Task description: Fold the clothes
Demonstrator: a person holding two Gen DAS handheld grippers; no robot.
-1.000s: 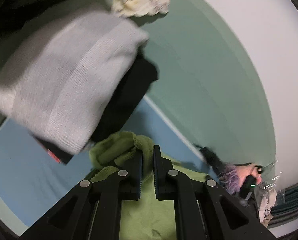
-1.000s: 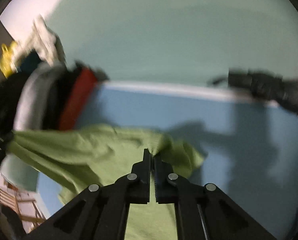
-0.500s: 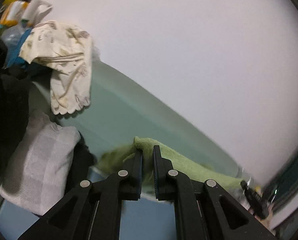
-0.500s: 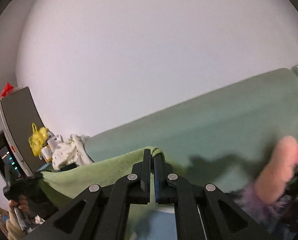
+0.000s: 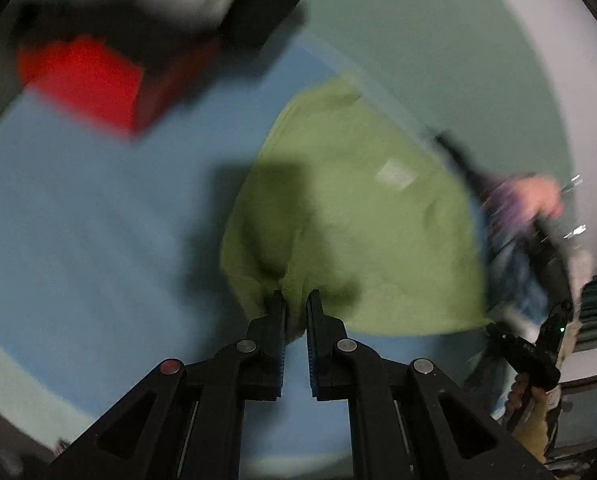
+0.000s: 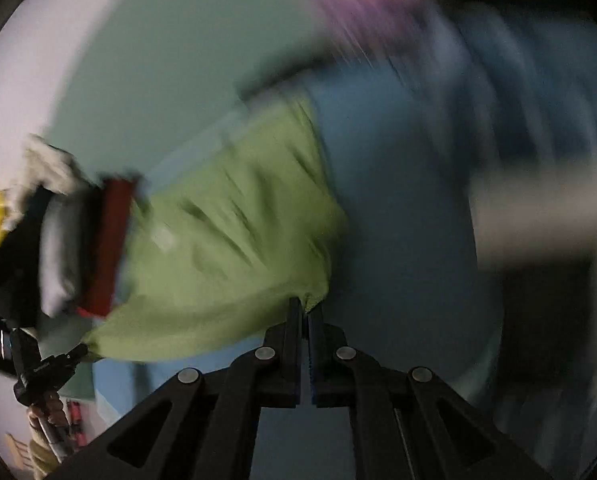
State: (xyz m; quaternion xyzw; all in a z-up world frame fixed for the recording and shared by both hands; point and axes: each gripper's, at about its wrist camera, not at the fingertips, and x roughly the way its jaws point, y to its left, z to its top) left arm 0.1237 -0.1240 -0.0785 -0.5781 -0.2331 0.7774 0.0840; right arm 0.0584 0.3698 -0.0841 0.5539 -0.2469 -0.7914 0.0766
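A light green garment (image 5: 362,216) is spread over the blue surface (image 5: 98,216), with a white label showing on it. My left gripper (image 5: 296,300) is shut on its near left corner. My right gripper (image 6: 305,306) is shut on the other near corner of the green garment (image 6: 226,240). The garment hangs stretched between the two grippers. The right gripper also shows at the right edge of the left wrist view (image 5: 494,326), the left one at the lower left of the right wrist view (image 6: 80,350). Both views are blurred by motion.
A stack of folded clothes, grey, black and red (image 5: 98,80), lies at the far left of the blue surface, also seen in the right wrist view (image 6: 98,248). A green wall panel (image 5: 418,40) runs behind. A second person's hand (image 5: 534,196) and blue clothing are at the right.
Both grippers swung down from a raised position facing the wall. The green garment, held up in the air half a second ago, now spreads out over the blue surface.
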